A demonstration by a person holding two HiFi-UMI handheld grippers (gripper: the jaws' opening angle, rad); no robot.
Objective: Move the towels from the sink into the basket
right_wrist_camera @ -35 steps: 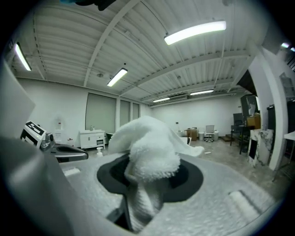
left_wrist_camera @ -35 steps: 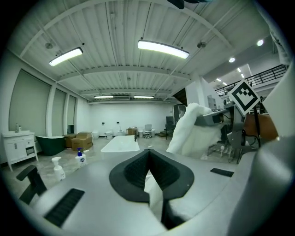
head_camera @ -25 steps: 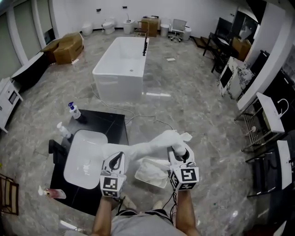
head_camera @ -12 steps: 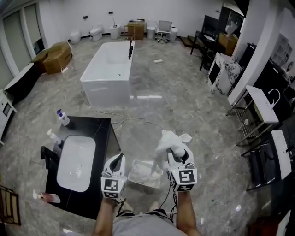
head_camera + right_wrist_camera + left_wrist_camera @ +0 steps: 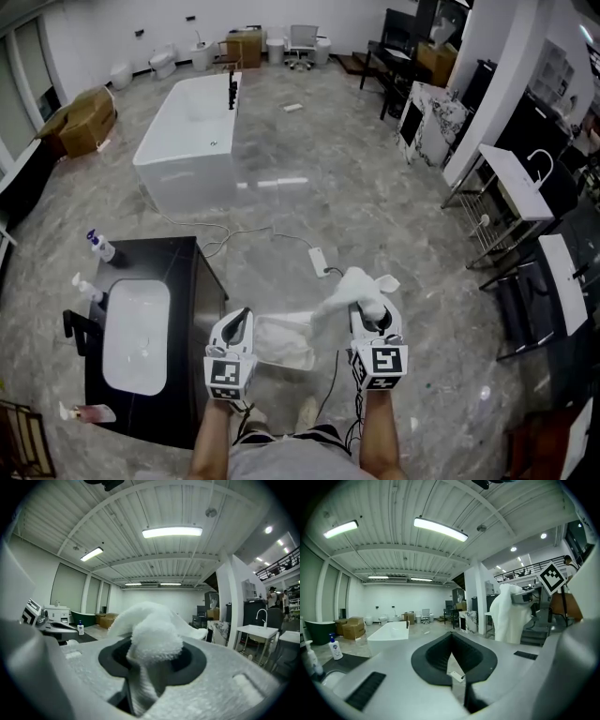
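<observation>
Towel (image 5: 349, 287) hangs clenched in right gripper (image 5: 368, 311) jaws near basket (image 5: 279, 324); left gripper (image 5: 241, 316) jaws closed, empty.

I've a white bathtub (image 5: 192, 131) at eleven o'clock, with a cardboard box (image 5: 80, 117) beyond it at ten. A blue-capped bottle (image 5: 98, 246) and a pump bottle (image 5: 84, 286) stand on the black surface (image 5: 178, 281) at nine. A power strip (image 5: 319, 261) lies on the marble floor (image 5: 375, 187) at twelve.
</observation>
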